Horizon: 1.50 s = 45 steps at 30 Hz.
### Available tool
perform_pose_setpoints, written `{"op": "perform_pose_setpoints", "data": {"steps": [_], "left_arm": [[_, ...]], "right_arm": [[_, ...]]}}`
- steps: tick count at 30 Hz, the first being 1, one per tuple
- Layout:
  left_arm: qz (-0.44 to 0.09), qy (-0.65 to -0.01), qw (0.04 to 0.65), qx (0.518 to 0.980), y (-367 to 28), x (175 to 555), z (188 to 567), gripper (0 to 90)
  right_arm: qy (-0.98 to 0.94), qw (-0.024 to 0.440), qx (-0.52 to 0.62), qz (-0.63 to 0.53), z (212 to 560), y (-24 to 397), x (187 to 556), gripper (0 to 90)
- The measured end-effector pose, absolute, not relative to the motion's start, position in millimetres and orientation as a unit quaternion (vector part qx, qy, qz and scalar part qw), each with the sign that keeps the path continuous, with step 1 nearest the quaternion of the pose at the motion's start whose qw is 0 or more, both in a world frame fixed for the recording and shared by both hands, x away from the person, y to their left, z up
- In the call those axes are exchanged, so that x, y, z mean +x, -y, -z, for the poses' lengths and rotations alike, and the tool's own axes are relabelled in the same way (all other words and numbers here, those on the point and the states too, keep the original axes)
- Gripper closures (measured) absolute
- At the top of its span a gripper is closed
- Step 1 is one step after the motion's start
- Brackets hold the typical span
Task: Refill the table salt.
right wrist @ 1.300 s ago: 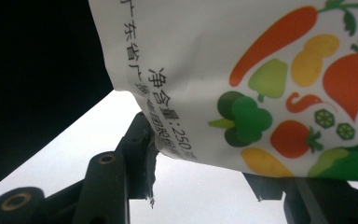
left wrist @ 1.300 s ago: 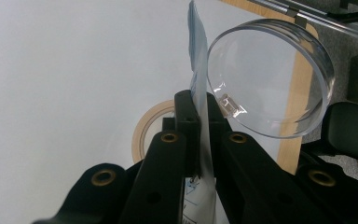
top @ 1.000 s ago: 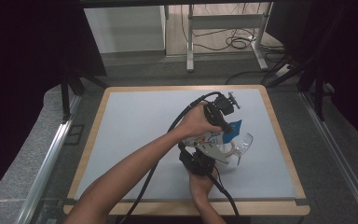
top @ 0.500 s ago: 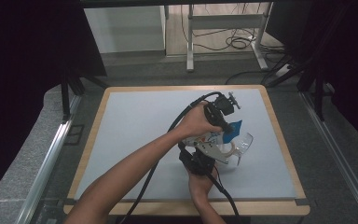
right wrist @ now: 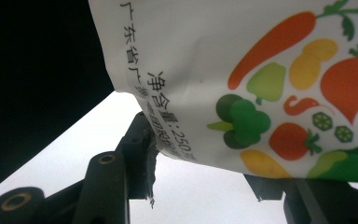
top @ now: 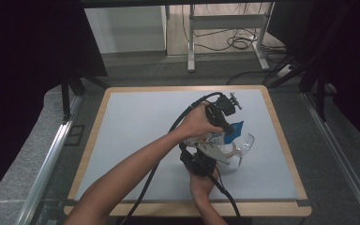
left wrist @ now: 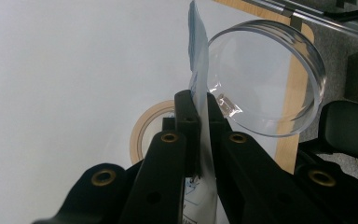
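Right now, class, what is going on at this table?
A person works with a gripper in each hand over a table. The left gripper has its jaws shut on the edge of a printed pouch with vegetable pictures. The right gripper has its jaws on either side of the pouch's lower edge. A clear round dish and a roll of tape lie just beyond.

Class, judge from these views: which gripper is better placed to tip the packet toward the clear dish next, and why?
Probably the left gripper: its jaws are clamped on the packet's edge, right beside the clear dish's rim. The right gripper sits lower, by the packet's printed face.
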<state>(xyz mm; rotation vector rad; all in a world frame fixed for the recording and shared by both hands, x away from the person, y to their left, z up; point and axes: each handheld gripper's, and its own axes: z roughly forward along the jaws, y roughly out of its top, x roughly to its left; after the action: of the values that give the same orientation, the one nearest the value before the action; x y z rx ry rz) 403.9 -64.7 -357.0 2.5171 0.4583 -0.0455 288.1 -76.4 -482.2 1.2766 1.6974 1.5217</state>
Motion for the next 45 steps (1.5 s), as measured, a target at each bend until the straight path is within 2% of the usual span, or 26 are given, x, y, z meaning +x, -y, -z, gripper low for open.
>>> {"op": "perform_pose_setpoints", "data": {"steps": [45], "left_arm": [[0.018,-0.167,0.285,0.944,66.9,403.0,358.6,90.0]], "right_arm": [[-0.625,0.268,0.471,-0.562,479.7,77.2,288.4,51.1]]}}
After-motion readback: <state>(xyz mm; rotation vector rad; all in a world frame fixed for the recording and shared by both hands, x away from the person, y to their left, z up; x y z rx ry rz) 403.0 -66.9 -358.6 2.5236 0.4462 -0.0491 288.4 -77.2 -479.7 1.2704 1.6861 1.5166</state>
